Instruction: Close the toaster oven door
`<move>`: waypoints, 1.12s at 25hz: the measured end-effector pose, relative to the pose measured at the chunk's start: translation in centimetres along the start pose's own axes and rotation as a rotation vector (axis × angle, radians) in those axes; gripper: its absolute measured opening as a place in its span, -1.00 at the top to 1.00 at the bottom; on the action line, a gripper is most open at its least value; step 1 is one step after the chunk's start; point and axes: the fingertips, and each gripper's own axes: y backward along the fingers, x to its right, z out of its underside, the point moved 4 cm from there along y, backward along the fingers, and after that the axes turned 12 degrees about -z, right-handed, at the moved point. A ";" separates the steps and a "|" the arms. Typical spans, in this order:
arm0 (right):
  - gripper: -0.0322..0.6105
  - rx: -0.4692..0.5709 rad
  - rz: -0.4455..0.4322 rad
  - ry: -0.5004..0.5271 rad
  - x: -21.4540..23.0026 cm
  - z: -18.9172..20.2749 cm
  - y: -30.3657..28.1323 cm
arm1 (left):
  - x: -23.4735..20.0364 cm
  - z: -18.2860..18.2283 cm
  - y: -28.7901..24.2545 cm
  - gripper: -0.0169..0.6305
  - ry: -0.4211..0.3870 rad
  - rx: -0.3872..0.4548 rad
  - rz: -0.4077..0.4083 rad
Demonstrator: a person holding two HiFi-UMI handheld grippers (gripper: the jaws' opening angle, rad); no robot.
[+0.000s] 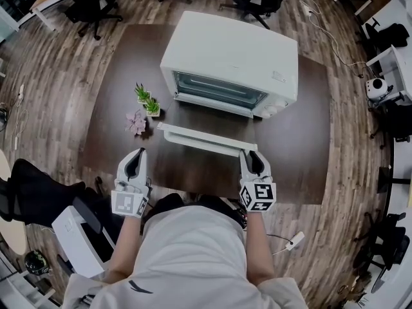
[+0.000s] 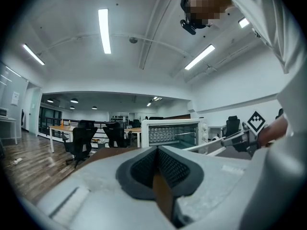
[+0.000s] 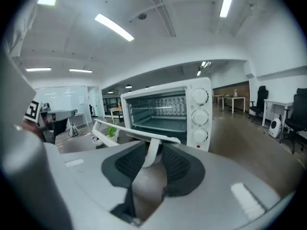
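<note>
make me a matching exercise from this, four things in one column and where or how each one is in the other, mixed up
1 toaster oven door
2 left gripper
3 right gripper
4 green plants

a fingers either side of the door handle
b folded down, open
c fingers together, nothing between them
d on the table, left of the oven

Pairs: 1-b, 2-c, 3-a, 4-d

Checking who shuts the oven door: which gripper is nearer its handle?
Right. The right gripper has the right end of the handle between its fingers; the left gripper sits off its left end, not touching.
</note>
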 end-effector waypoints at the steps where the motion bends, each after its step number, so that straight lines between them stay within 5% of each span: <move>1: 0.54 0.036 0.007 0.012 0.2 -1.2 -0.1 | 0.0 -0.1 -0.1 0.95 0.002 0.003 0.000; 16: 0.59 0.303 0.058 0.092 5.9 -12.9 -4.7 | -0.4 -0.4 -0.4 0.95 -0.007 0.005 -0.018; 28: 0.63 0.366 0.060 0.100 6.5 -14.2 -4.8 | -1.3 -0.3 -0.2 0.95 -0.001 0.010 -0.039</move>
